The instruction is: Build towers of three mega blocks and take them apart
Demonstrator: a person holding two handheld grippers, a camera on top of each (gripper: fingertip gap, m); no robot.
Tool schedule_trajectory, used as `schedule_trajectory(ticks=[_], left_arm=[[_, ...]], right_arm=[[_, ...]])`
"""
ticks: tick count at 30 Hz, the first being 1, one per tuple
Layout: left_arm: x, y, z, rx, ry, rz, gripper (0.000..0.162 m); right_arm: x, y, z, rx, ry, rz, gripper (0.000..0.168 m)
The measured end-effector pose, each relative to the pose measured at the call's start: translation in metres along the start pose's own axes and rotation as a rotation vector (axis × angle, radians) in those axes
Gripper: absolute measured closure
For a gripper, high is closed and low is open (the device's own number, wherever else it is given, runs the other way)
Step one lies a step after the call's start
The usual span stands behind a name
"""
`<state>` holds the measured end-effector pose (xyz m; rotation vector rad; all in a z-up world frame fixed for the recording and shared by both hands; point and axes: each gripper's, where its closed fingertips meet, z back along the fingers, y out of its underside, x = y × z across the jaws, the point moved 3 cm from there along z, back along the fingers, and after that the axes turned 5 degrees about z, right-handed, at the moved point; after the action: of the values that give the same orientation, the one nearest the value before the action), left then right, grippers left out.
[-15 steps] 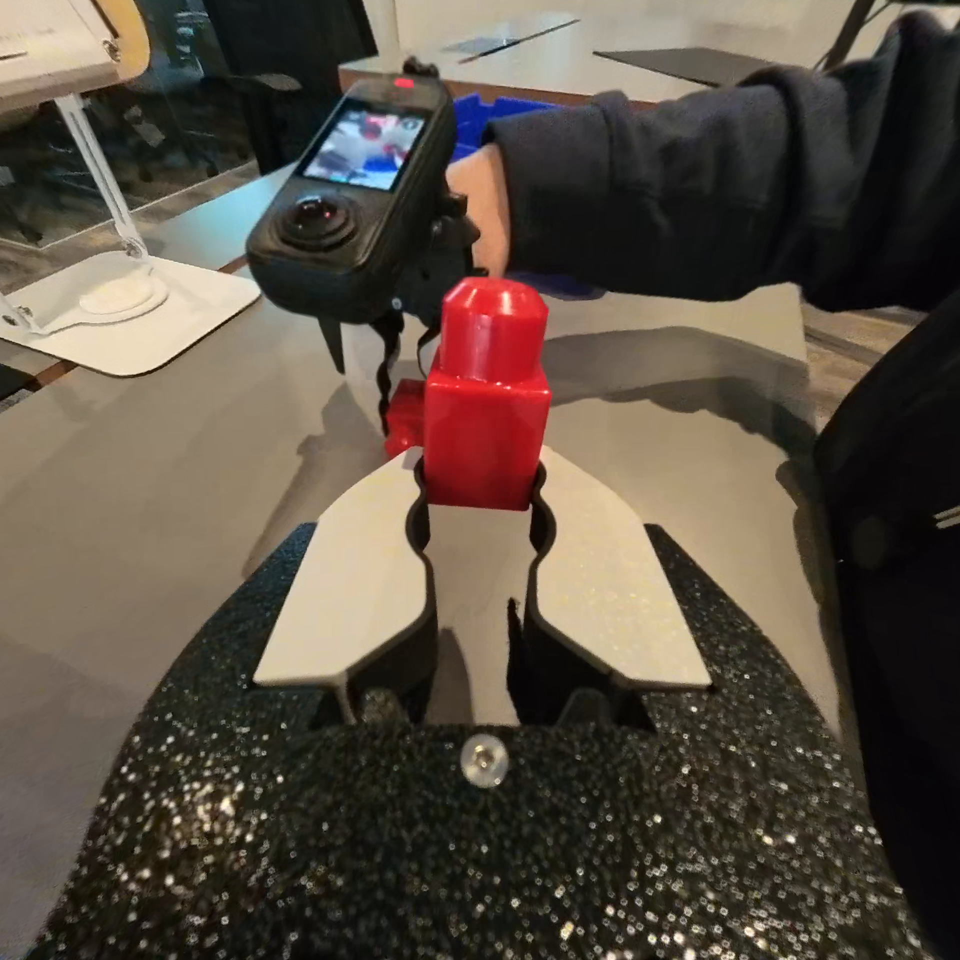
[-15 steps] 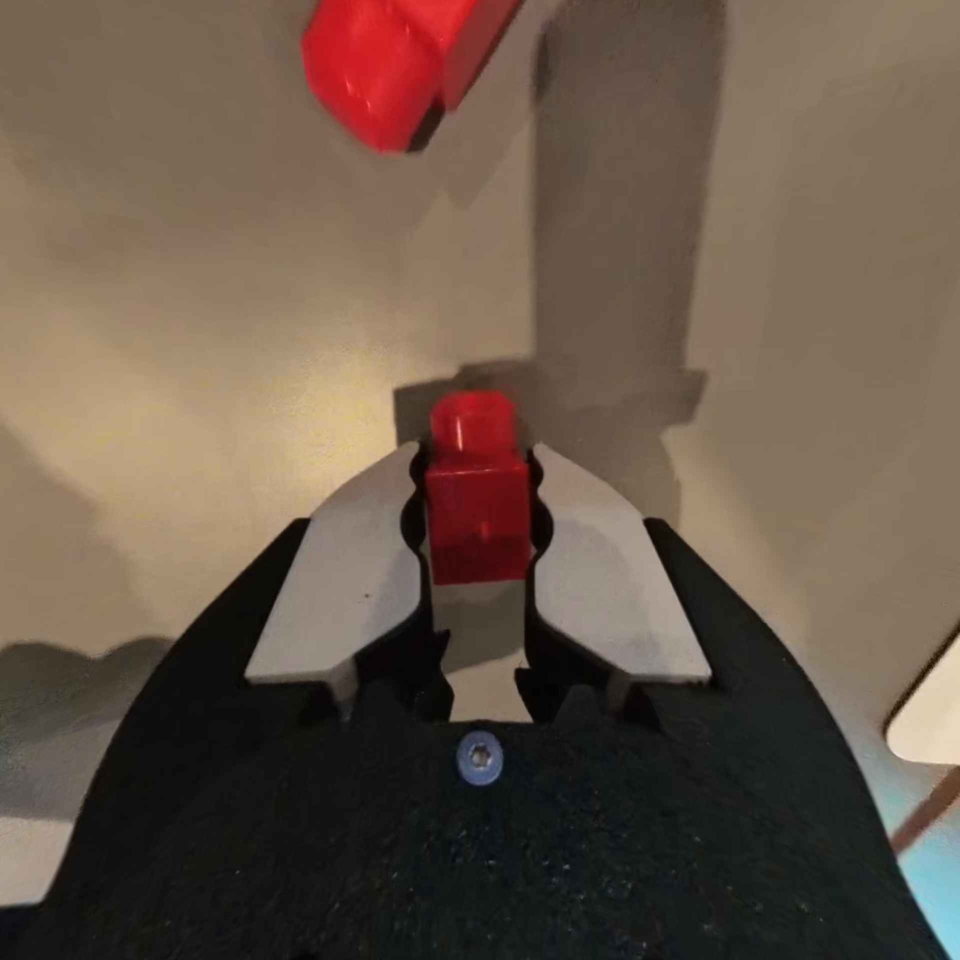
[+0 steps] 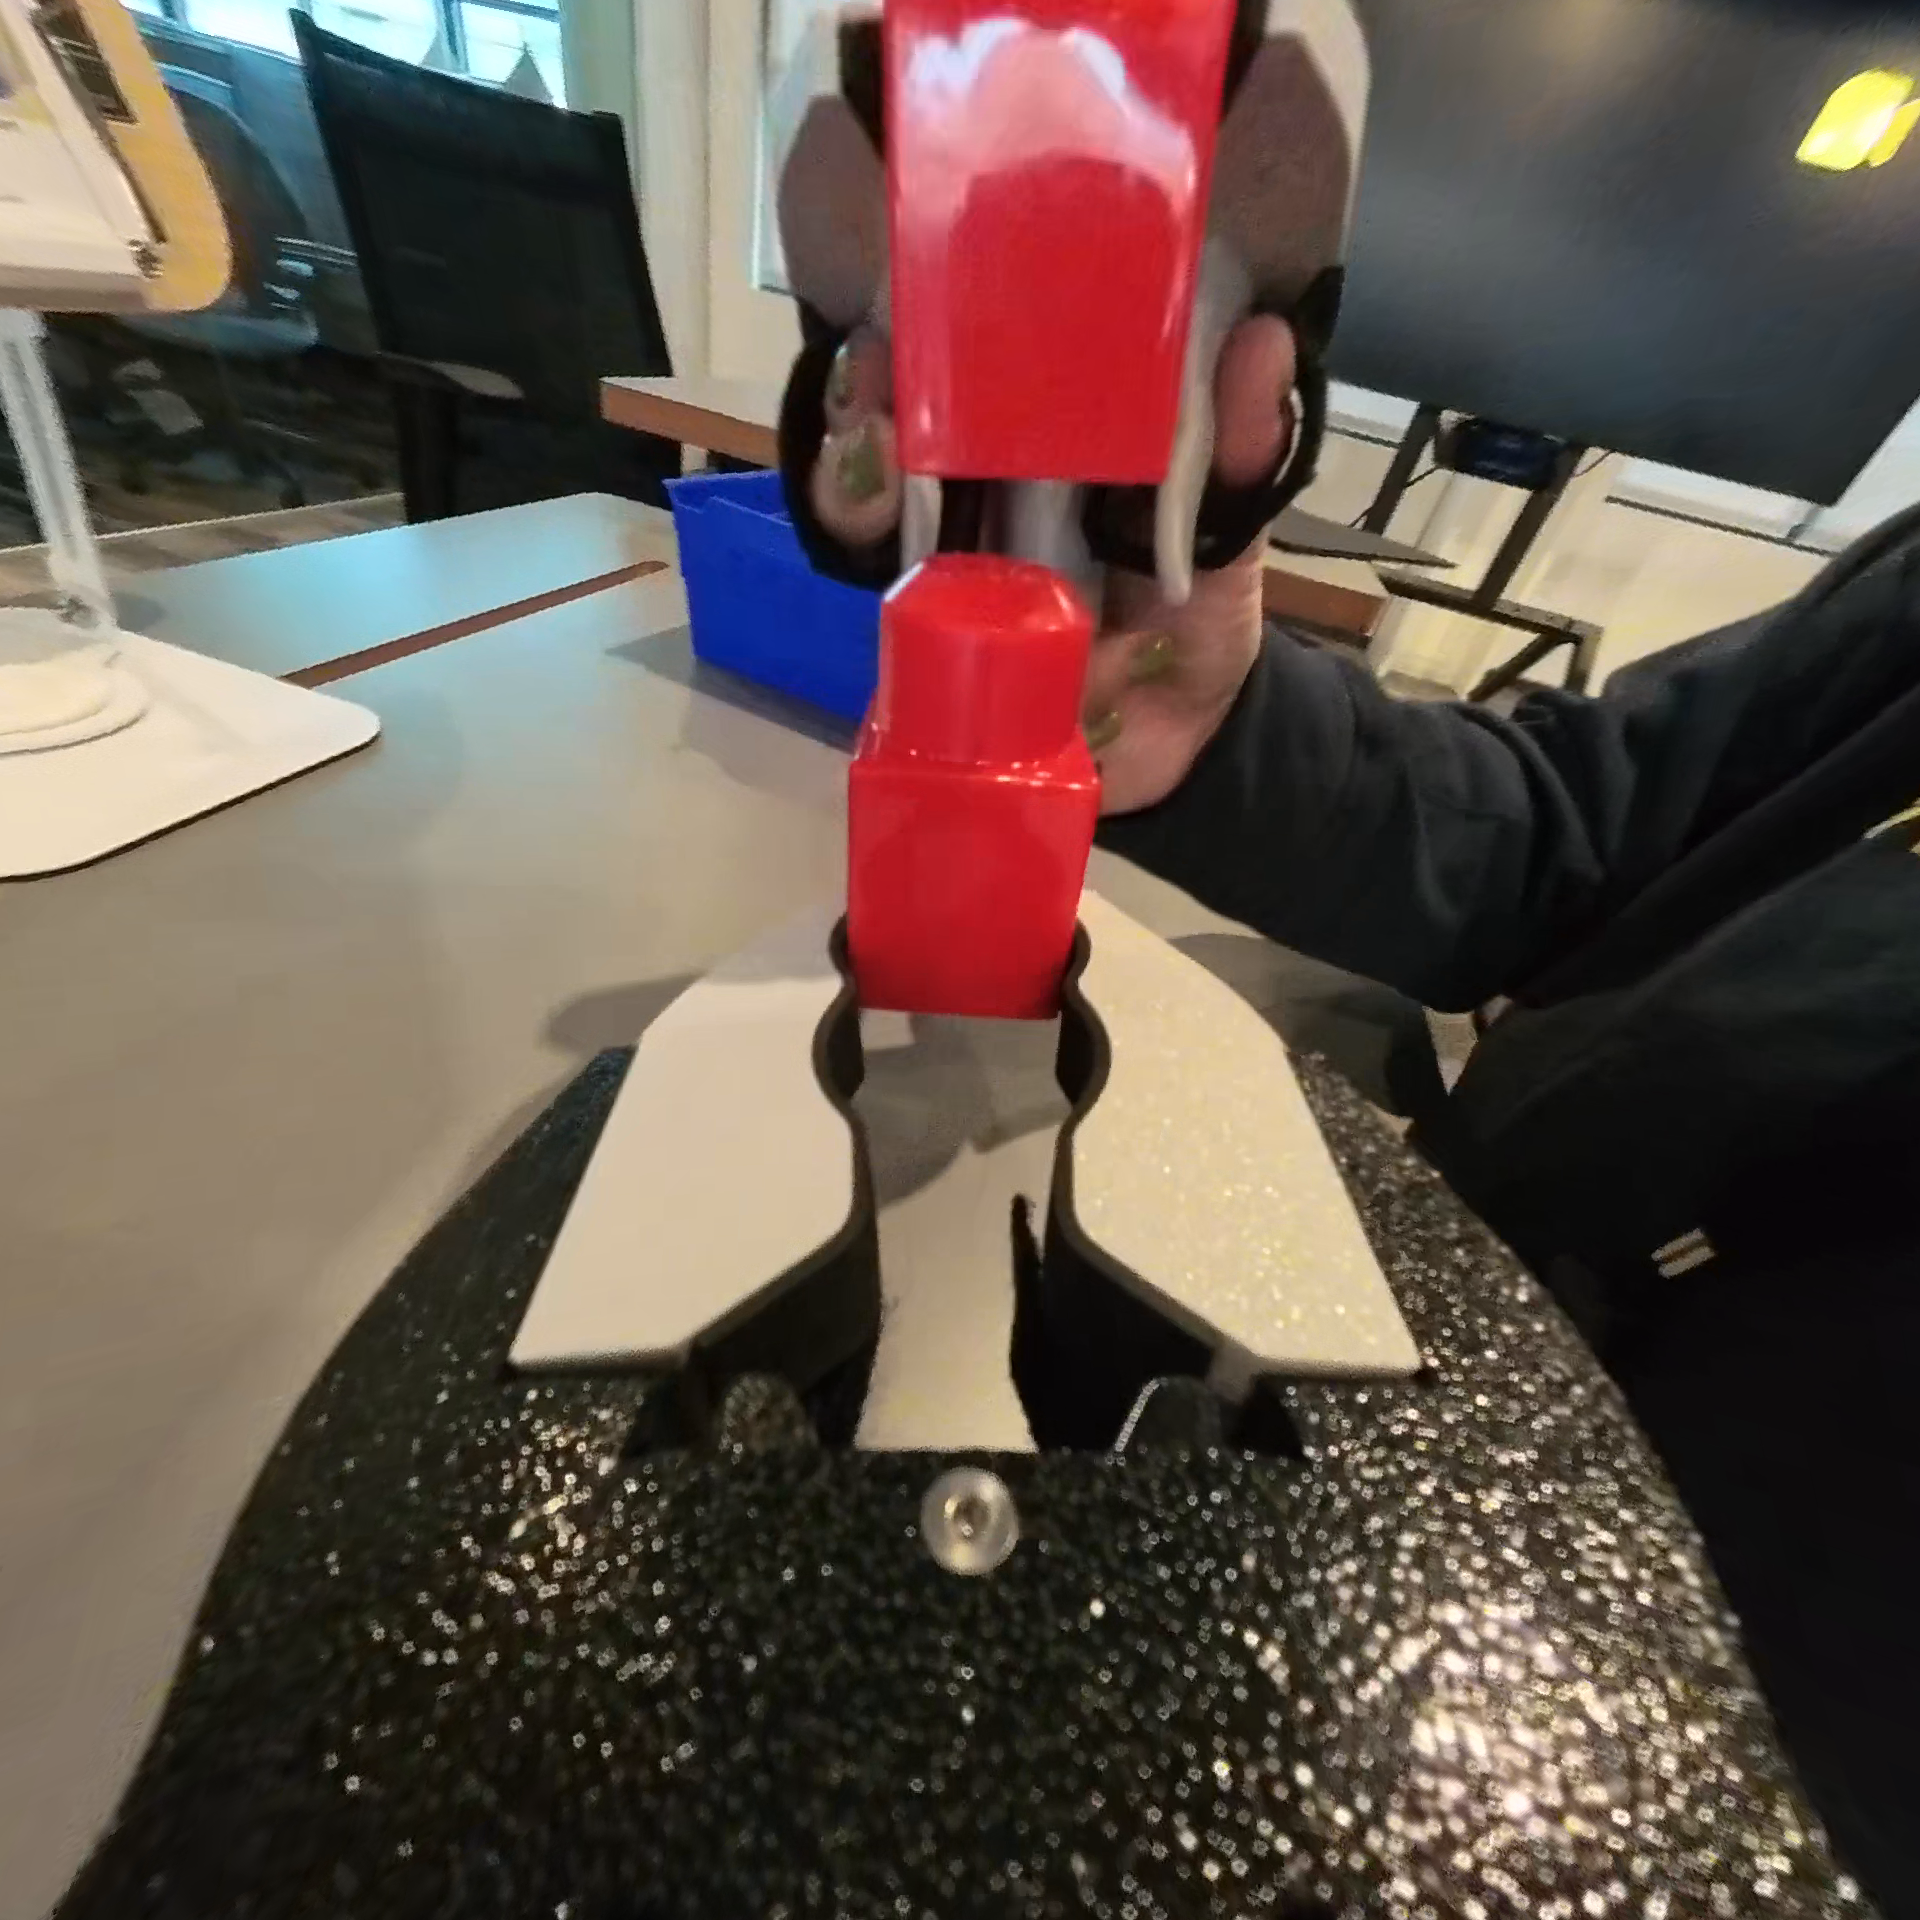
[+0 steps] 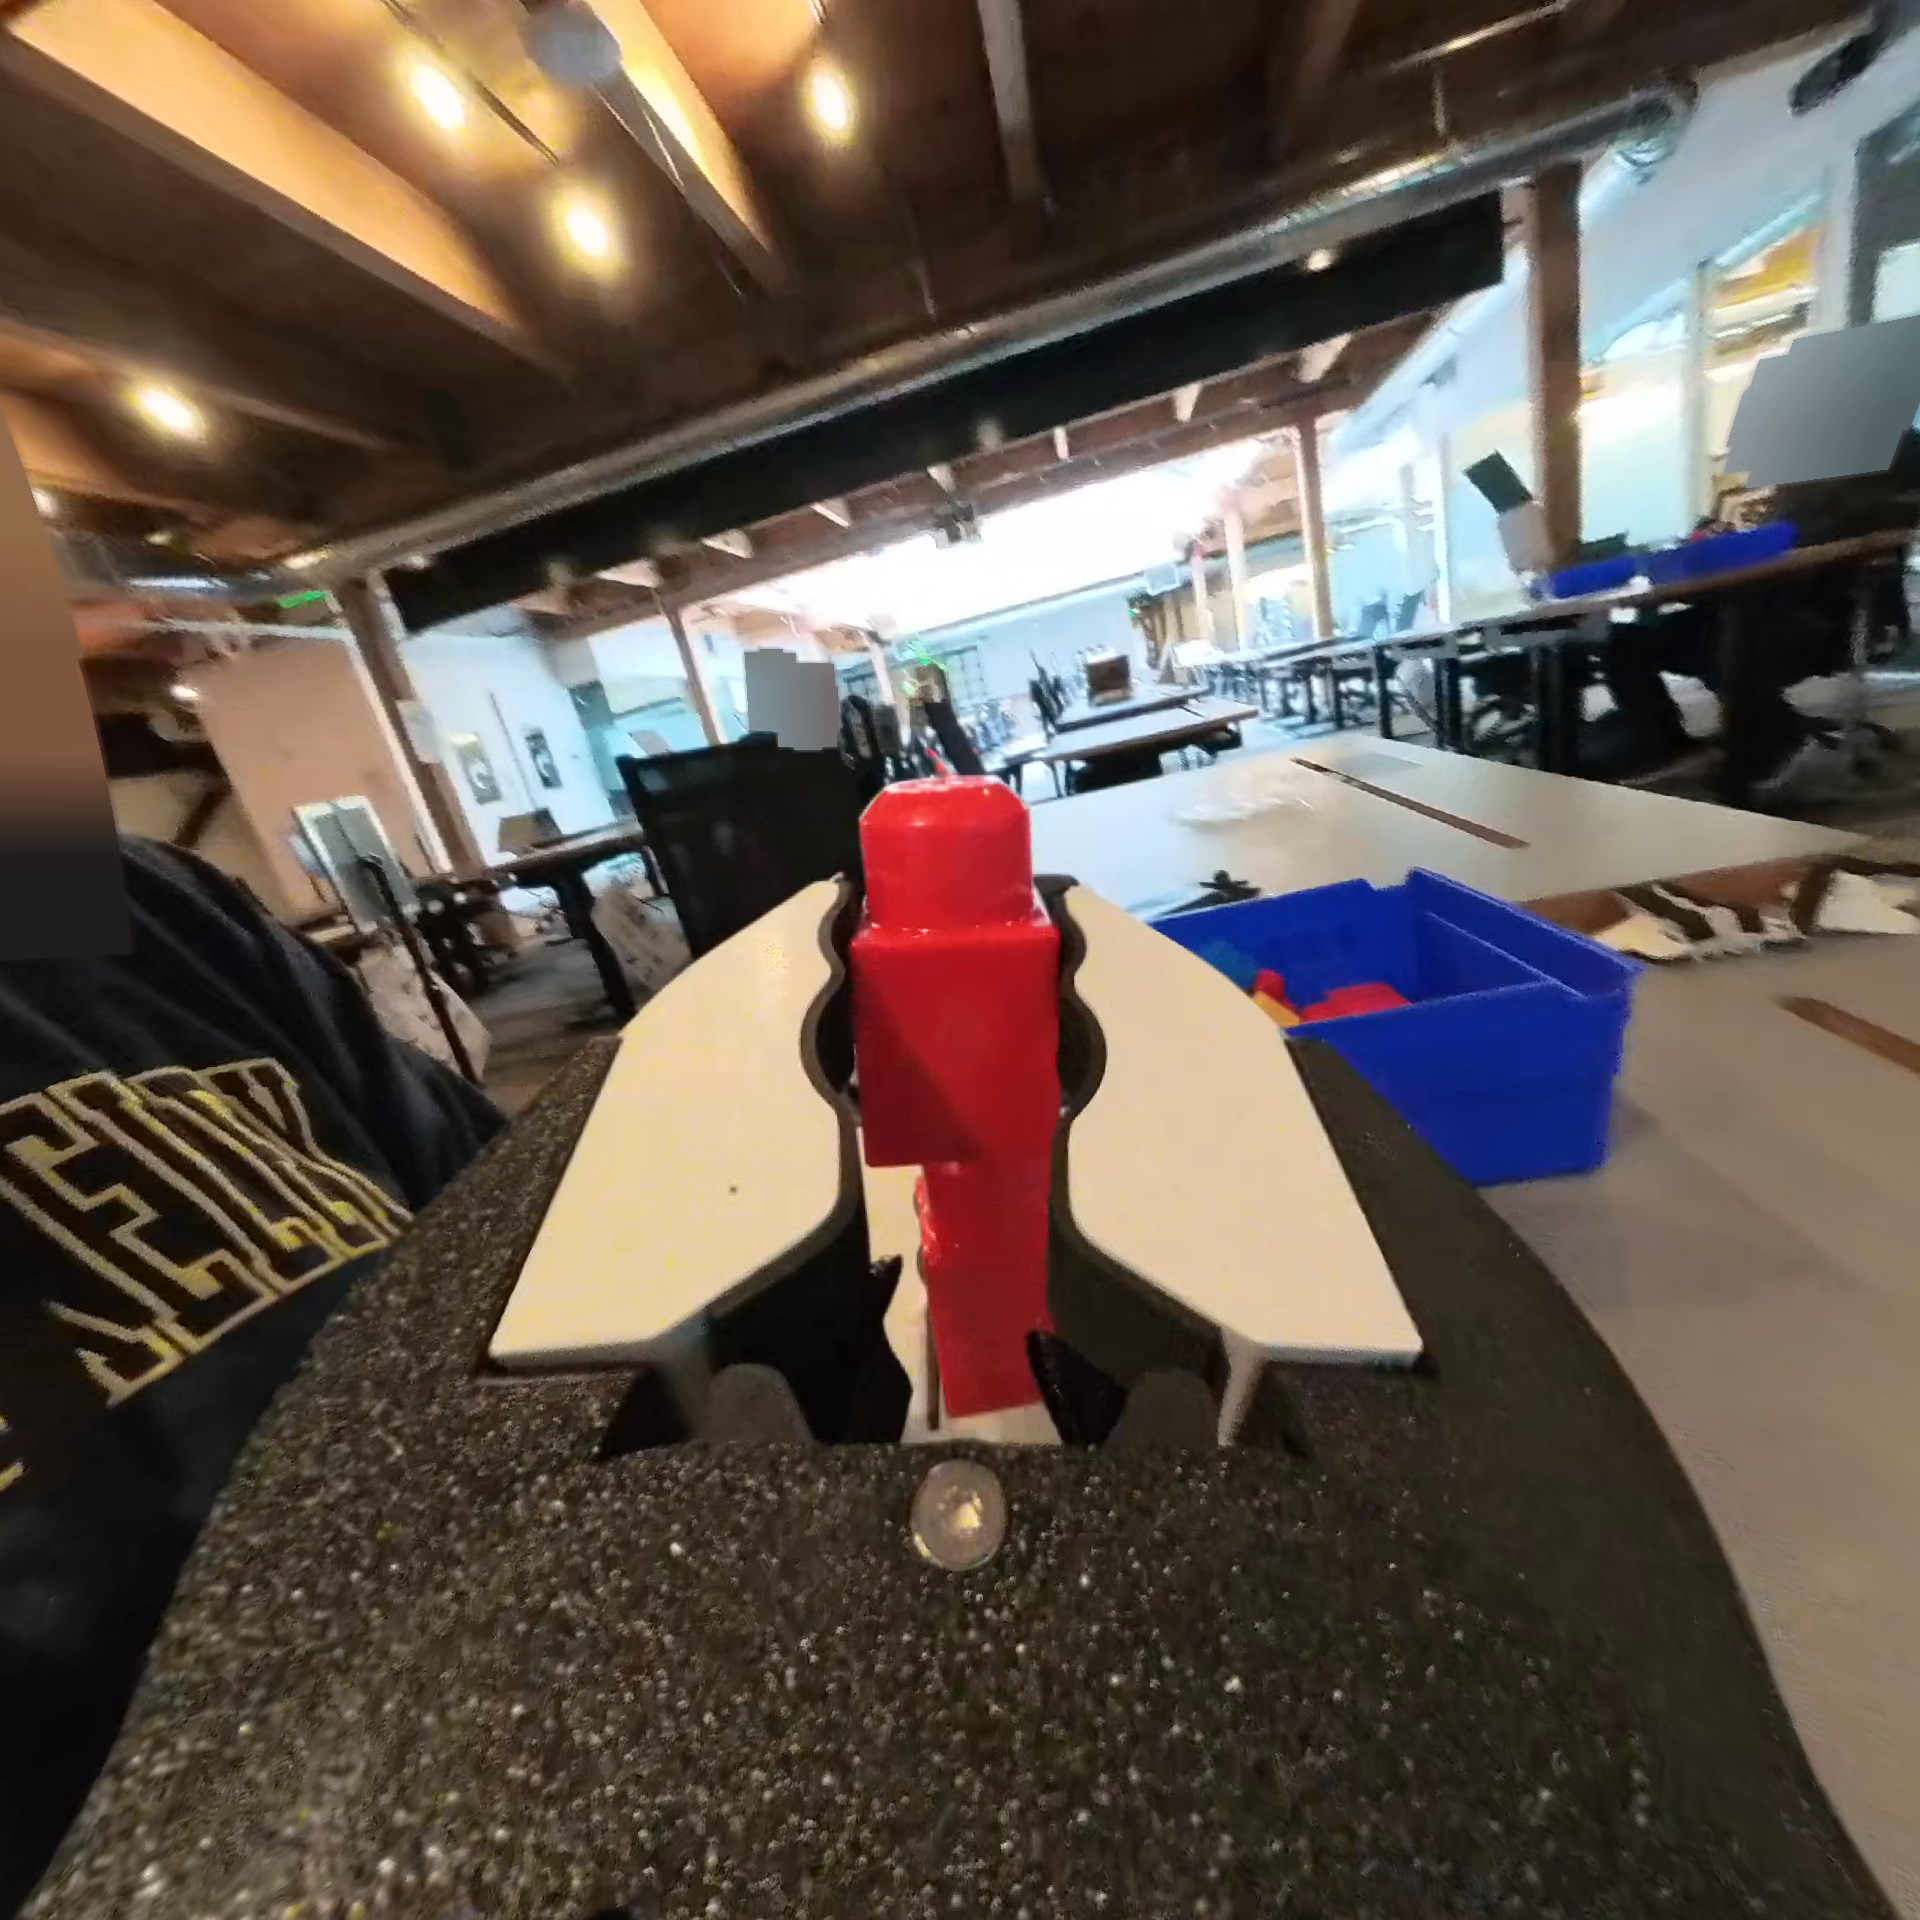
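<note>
My left gripper (image 3: pixel 961 956) is shut on the base of an upright red mega block (image 3: pixel 971 873), held above the grey table (image 3: pixel 312 1039). My right gripper (image 4: pixel 954 899) is shut on a second red block (image 4: pixel 956 1039). In the left wrist view that second block (image 3: pixel 1044 239) hangs directly over the first block's stud with a small gap, and the right gripper's grey fingers (image 3: pixel 1288 187) sit on either side of it. In the right wrist view the lower block (image 4: pixel 982 1288) shows through the gap between the jaws.
A blue bin (image 4: pixel 1475 1081) with loose coloured blocks stands on the table behind the grippers; it also shows in the left wrist view (image 3: pixel 758 592). A white stand base (image 3: pixel 156 758) lies at the left. A person's hand and dark sleeve (image 3: pixel 1455 810) reach in from the right.
My right gripper has lifted its red block off the table and swung level, bringing it above the left block. My left gripper has tilted up with its block.
</note>
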<state>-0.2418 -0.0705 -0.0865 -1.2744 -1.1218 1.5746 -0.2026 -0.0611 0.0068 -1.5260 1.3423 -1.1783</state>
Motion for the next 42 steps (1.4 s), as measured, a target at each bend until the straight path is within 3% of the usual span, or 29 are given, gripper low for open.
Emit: schedule_trajectory(ticks=[12, 21, 24, 27, 29, 32, 36, 40, 42], left_arm=[[-0.02, -0.017, -0.006, -0.081, 0.065, -0.081, 0.128], [-0.025, -0.009, -0.002, -0.074, 0.035, -0.107, 0.128], [-0.019, -0.019, 0.027, -0.081, -0.104, -0.135, 0.128], [-0.011, -0.025, 0.068, -0.06, -0.283, -0.166, 0.128], [-0.009, -0.025, 0.086, -0.051, -0.356, -0.17, 0.128], [-0.008, -0.019, 0.099, -0.053, -0.394, -0.151, 0.128], [-0.008, -0.011, 0.104, -0.073, -0.405, -0.121, 0.127], [-0.009, -0.008, 0.104, -0.066, -0.419, -0.133, 0.127], [-0.009, -0.007, 0.105, -0.065, -0.415, -0.132, 0.127]], right_arm=[[0.019, 0.012, -0.003, 0.043, -0.064, 0.165, 0.132], [0.023, 0.019, -0.003, 0.052, -0.102, 0.182, 0.132], [-0.002, 0.022, 0.008, 0.062, -0.008, 0.068, 0.091], [-0.038, 0.066, 0.022, 0.288, 0.25, 0.067, 0.097], [-0.045, 0.101, 0.023, 0.467, 0.336, 0.059, 0.101], [-0.057, 0.134, 0.016, 0.667, 0.399, 0.026, 0.11], [-0.063, 0.174, 0.014, 1.021, 0.443, -0.107, 0.1], [-0.061, 0.19, 0.011, 1.078, 0.528, -0.01, 0.115], [-0.063, 0.196, 0.008, 1.078, 0.54, 0.01, 0.114]])
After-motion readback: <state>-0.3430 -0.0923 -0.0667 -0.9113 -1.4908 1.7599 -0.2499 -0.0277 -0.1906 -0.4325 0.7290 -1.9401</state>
